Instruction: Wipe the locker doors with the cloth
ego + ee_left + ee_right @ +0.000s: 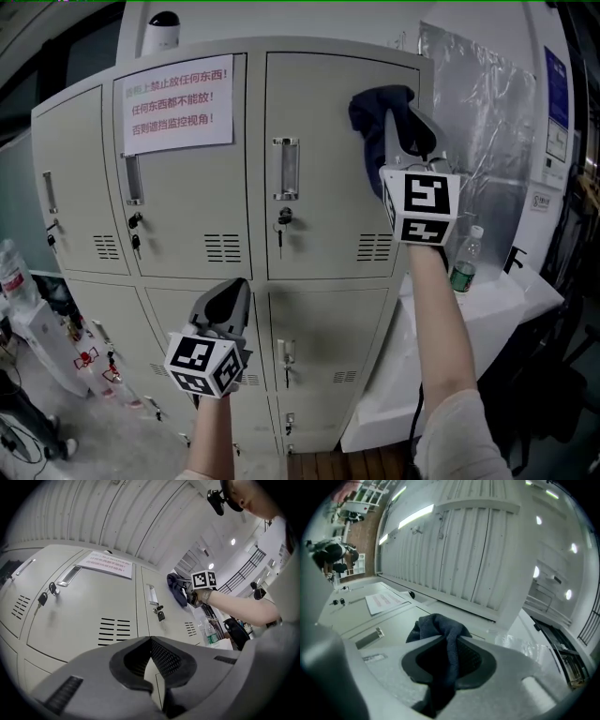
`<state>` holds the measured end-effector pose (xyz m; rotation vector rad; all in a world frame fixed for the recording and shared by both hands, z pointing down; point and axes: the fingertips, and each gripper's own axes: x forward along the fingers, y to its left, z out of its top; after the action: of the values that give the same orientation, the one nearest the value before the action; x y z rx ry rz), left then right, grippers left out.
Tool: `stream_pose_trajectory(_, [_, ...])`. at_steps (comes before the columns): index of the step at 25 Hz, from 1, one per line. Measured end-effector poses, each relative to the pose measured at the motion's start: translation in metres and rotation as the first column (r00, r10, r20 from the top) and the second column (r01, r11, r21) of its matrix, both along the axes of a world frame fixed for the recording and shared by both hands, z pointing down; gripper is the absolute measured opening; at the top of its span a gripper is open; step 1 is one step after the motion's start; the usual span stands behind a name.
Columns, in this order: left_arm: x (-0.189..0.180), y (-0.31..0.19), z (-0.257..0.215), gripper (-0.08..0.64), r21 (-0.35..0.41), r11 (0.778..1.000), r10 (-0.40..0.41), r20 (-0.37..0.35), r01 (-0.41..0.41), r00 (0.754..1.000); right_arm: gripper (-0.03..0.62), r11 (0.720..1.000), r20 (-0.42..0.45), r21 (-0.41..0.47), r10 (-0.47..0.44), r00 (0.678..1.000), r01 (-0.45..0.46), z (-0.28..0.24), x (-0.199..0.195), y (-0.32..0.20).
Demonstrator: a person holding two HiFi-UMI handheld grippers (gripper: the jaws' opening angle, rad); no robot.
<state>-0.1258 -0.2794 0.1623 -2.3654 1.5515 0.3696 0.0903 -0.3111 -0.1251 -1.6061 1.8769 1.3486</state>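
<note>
A beige bank of lockers point(319, 206) fills the head view. My right gripper point(386, 111) is shut on a dark blue cloth point(371, 105), which presses against the upper right corner of the top right locker door. The right gripper view shows the cloth point(440, 630) bunched between the jaws and hanging over them. My left gripper point(232, 292) hangs lower, in front of the bottom row of doors, jaws shut with nothing between them. In the left gripper view the right gripper's marker cube point(204, 580) and the cloth point(177, 588) show at the far door.
A white paper notice point(176, 105) with red print is stuck on the top middle door. Keys point(281, 225) hang from the locks. A white table point(478, 309) with a green-labelled bottle point(466, 261) stands to the right. Clutter and a bottle point(11, 272) sit at the left.
</note>
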Motion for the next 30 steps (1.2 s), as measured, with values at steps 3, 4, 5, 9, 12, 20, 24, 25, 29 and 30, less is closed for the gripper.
stream_pose_trajectory(3, [-0.001, -0.001, 0.004, -0.002, -0.009, 1.000, -0.005, -0.006, 0.005, 1.000, 0.052, 0.997, -0.050, -0.025, -0.075, 0.996, 0.073, 0.019, -0.037, 0.005])
stream_pose_trajectory(4, [0.000, -0.001, 0.006, -0.002, -0.013, 1.000, -0.004, -0.007, 0.004, 1.000, 0.052, 0.995, -0.069, -0.037, -0.094, 0.993, 0.091, 0.026, -0.050, 0.005])
stream_pose_trajectory(5, [0.002, -0.001, 0.008, -0.002, -0.017, 1.000, -0.003, -0.007, 0.003, 1.000, 0.052, 0.993, -0.090, -0.048, -0.107, 0.990, 0.103, 0.033, -0.062, 0.004])
stream_pose_trajectory(9, [0.006, -0.002, 0.013, -0.002, -0.025, 1.000, 0.002, 0.001, -0.002, 1.000, 0.053, 0.988, -0.172, -0.092, -0.137, 0.976, 0.122, 0.062, -0.105, -0.004])
stream_pose_trajectory(12, [0.003, -0.002, 0.014, -0.002, -0.027, 1.000, -0.005, 0.003, 0.005, 1.000, 0.052, 0.992, -0.218, -0.088, -0.109, 0.970, 0.091, 0.075, -0.117, -0.013])
stream_pose_trajectory(20, [-0.003, -0.003, 0.015, -0.002, -0.026, 0.999, -0.017, 0.006, 0.018, 1.000, 0.054, 1.000, -0.229, -0.029, -0.016, 0.973, 0.009, 0.079, -0.088, -0.019])
stream_pose_trajectory(24, [-0.002, -0.004, 0.017, -0.002, -0.027, 1.000, -0.013, 0.006, 0.013, 1.000, 0.054, 0.999, -0.187, -0.034, 0.012, 0.982, -0.019, 0.079, -0.058, -0.022])
stream_pose_trajectory(25, [-0.001, -0.005, 0.017, -0.002, -0.027, 1.000, -0.010, 0.006, 0.010, 1.000, 0.054, 0.999, -0.172, -0.039, 0.020, 0.985, -0.028, 0.079, -0.048, -0.024])
stream_pose_trajectory(29, [0.003, -0.006, 0.019, -0.002, -0.029, 1.000, 0.005, 0.009, -0.004, 1.000, 0.052, 0.996, -0.105, -0.064, 0.060, 0.993, -0.067, 0.079, -0.005, -0.030])
stream_pose_trajectory(30, [0.003, -0.006, 0.019, -0.002, -0.030, 1.000, 0.008, 0.008, -0.008, 1.000, 0.052, 0.995, -0.089, -0.069, 0.071, 0.993, -0.077, 0.079, 0.005, -0.032])
